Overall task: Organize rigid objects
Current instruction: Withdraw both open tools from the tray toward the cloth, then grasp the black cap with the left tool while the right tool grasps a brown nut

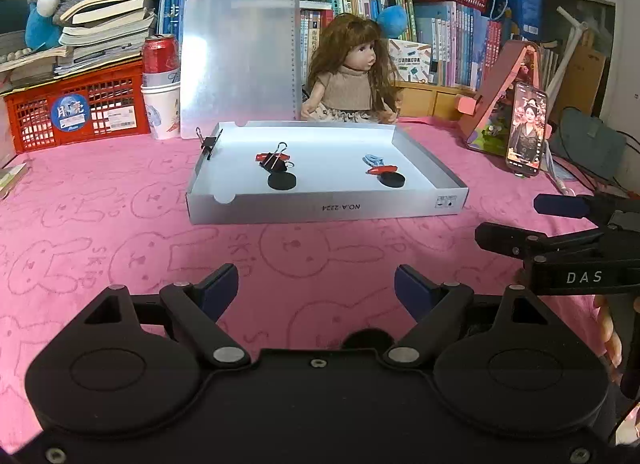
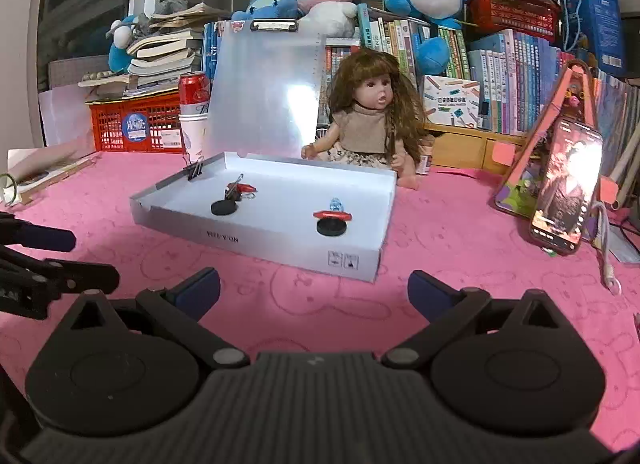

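1. The left gripper [image 1: 316, 284] hangs low over the pink cloth [image 1: 120, 223] with its blue-padded jaws spread wide and nothing between them; the right gripper [image 2: 314, 288] does the same, jaws apart and empty, just short of the near right corner of the box

2. Both sit on the near side of the shallow white box [image 1: 328, 209], neither touching it; in the left view the other gripper shows at the right edge, level with the box's front wall

3. Inside the box lie two small groups, well apart: on the left a black disc [image 1: 282, 181] with a black binder clip [image 1: 272, 159] and a red piece [image 1: 266, 156] right behind it, on the right a second black disc [image 1: 392, 181] with a red clip [image 1: 382, 170] at its far edge and a pale blue piece [image 1: 374, 159] beyond that

4. Another binder clip [image 1: 208, 143] is pinched onto the box's left wall, standing up from the rim

5. Behind the box: a doll [image 1: 352, 75], a clear clipboard [image 1: 240, 59], a red can [image 1: 160, 55] on paper cups, a red crate [image 1: 80, 107] and a phone [image 1: 526, 129] propped to the right

6. I judge this the approach, before any pick: nothing is gripped and both hands are outside the box

7. The next move calls for lifting over the front wall and dropping onto one item, likely each hand on its nearer group; the discs lie flat and low, so the jaws must straddle an edge cleanly, and the pieces crowd together, so a neighbour could get nudged
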`<state>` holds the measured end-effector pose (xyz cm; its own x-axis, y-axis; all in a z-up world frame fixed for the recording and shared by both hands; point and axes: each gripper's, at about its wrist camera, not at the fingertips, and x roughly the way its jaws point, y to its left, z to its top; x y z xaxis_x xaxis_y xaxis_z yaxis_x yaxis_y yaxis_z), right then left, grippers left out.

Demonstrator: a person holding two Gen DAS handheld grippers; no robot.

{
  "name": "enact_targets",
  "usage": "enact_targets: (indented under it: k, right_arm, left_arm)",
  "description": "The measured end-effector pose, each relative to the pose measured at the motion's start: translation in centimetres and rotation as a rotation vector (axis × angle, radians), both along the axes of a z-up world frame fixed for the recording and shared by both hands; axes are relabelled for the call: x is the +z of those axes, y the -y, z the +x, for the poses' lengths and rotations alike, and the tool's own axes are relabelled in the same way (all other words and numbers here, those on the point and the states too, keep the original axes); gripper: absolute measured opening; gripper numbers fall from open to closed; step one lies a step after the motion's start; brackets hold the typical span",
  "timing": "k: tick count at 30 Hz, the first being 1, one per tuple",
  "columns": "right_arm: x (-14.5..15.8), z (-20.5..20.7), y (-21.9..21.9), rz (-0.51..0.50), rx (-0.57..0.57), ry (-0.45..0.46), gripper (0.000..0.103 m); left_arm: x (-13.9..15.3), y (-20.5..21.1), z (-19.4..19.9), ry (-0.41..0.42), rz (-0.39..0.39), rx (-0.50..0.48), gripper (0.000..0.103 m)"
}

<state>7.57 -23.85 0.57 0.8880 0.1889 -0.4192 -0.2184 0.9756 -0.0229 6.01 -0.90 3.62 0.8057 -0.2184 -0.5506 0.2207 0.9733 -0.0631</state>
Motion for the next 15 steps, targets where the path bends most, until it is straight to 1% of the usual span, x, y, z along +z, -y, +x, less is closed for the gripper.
enact_targets:
  k: [6,8,12,15]
  right_arm:
    - [-1.1,-1.2,0.6,-0.017,-0.042,0.02,0.103]
    - [-1.5,-1.7,1.1,-0.012,-0.074,0.037,0.103]
    - [-2.1,-2.2,1.4,-0.01,-0.091,0.041,0.103]
    - [-2.8,-2.6,1.7,-0.019,-0.098,0.033,0.102]
  left_arm:
    - [-0.9,0.3,-1.6,0.003,0.011,0.002,0.085]
    - [-1.2,0.5,-1.9,-0.001,0.018,0.009,0.082]
    - [-1.7,0.4,-2.3,-0.019,0.01,0.018,0.076]
    - [-2.1,0.6,-2.9,-0.016,0.014,0.02,0.073]
